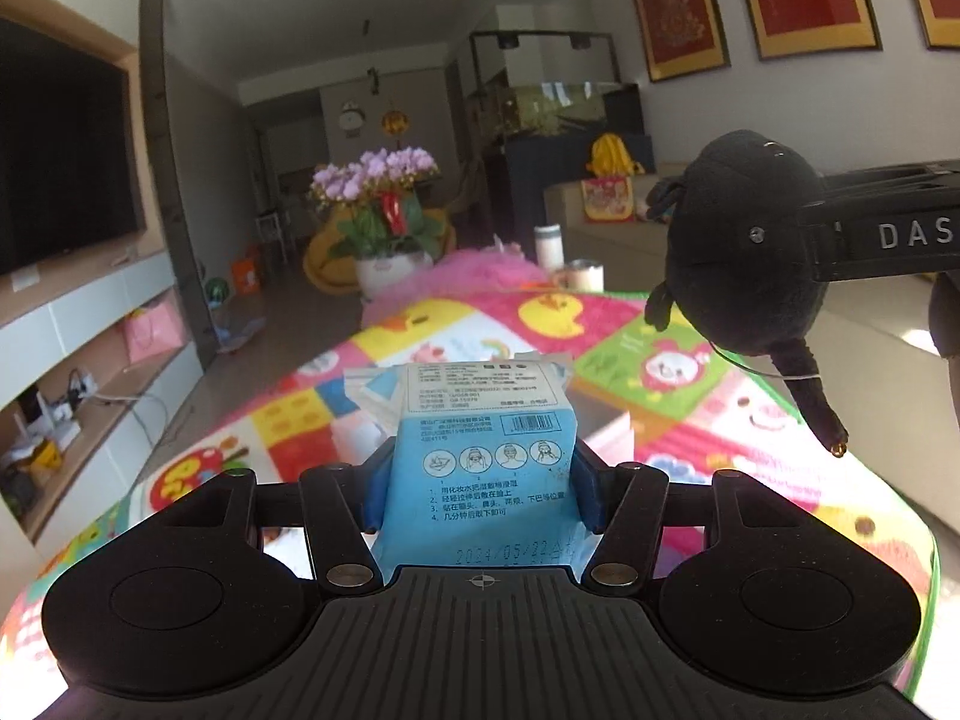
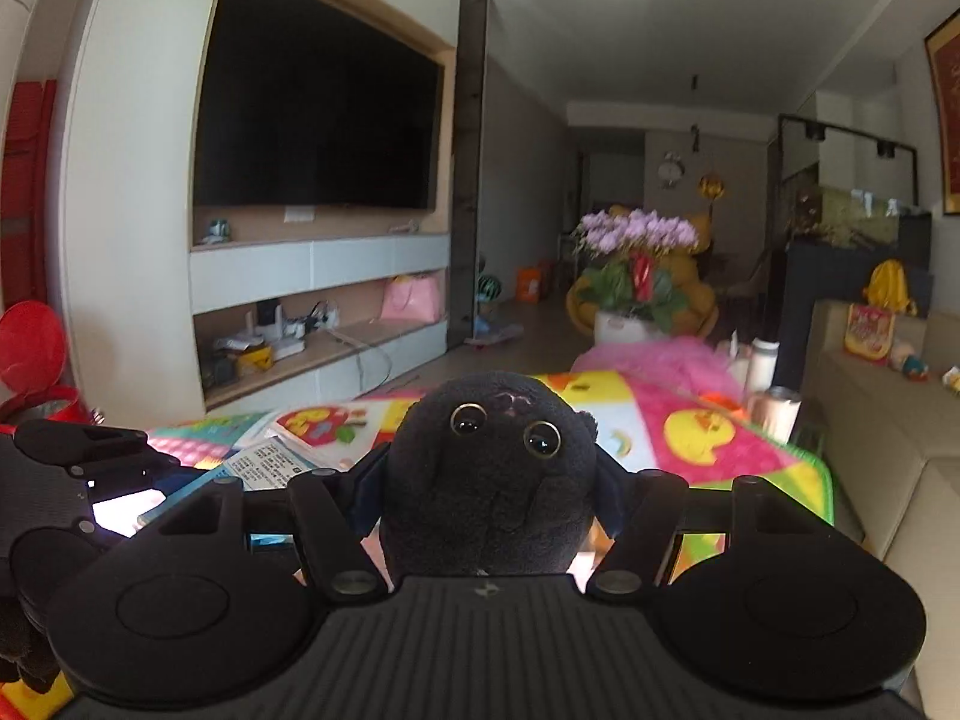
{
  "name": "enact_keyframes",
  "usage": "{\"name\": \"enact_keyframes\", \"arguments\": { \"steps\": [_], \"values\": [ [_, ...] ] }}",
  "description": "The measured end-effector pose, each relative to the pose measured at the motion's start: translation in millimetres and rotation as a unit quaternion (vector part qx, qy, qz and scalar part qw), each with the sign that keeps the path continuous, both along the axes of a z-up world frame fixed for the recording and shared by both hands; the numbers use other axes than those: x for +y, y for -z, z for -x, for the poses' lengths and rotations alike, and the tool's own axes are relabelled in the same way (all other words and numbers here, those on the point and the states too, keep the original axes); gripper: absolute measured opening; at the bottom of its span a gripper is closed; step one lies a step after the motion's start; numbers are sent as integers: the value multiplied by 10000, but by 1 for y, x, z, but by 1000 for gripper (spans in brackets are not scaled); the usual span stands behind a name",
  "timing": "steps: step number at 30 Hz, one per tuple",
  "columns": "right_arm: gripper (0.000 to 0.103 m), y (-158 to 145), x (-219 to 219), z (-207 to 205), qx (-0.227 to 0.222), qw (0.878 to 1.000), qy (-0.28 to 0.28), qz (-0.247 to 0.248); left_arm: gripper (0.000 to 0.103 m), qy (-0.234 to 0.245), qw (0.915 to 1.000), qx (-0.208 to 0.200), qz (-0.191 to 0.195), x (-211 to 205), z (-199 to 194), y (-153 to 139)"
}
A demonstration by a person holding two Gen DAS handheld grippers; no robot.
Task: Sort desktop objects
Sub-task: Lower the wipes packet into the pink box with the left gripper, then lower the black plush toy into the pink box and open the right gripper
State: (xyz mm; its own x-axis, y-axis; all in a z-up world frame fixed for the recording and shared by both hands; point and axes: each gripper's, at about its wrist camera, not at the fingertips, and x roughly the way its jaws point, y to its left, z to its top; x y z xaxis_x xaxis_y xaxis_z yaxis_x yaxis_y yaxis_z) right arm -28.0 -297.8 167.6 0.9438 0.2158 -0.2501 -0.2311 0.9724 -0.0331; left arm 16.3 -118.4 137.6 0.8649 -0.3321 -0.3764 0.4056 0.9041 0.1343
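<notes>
A light-blue packet with printed text and small face drawings stands between the blue pads of my left gripper, which is shut on it above the colourful play mat. A black plush toy with two shiny eyes fills my right gripper, whose pads press on its sides. In the left wrist view the same plush toy hangs at the right, lifted off the mat, with a right gripper finger behind it. In the right wrist view the packet shows at the lower left.
On the far end of the mat lie a pink fluffy cloth, a white bottle and a cup. A potted orchid stands beyond, a sofa is at the right, and a TV wall with shelves is at the left.
</notes>
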Motion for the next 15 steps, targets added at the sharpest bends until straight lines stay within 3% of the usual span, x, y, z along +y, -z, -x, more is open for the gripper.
{"name": "enact_keyframes", "arguments": {
  "steps": [3, 4, 5, 9, 15],
  "values": [
    [66, -19, -10, -29, -300, 9992, 231, -136, 71, 189, 9985, 117, 500, -7, -57, -8],
    [66, -23, -13, -41, -332, 9988, 266, -230, 89, 229, 9969, 266, 697, -5, -76, -9],
    [66, -27, -15, -53, -336, 9984, 282, -347, 98, 162, 9954, 403, 854, -1, -92, -8],
    [66, -28, -20, -114, -60, 9952, 61, -971, 98, -364, 9897, 631, 1229, 32, -110, -1],
    [72, 11, 4, -187, 741, 9890, -366, -1230, 101, -1130, 9852, 905, 913, 77, -81, 35]
  ]
}}
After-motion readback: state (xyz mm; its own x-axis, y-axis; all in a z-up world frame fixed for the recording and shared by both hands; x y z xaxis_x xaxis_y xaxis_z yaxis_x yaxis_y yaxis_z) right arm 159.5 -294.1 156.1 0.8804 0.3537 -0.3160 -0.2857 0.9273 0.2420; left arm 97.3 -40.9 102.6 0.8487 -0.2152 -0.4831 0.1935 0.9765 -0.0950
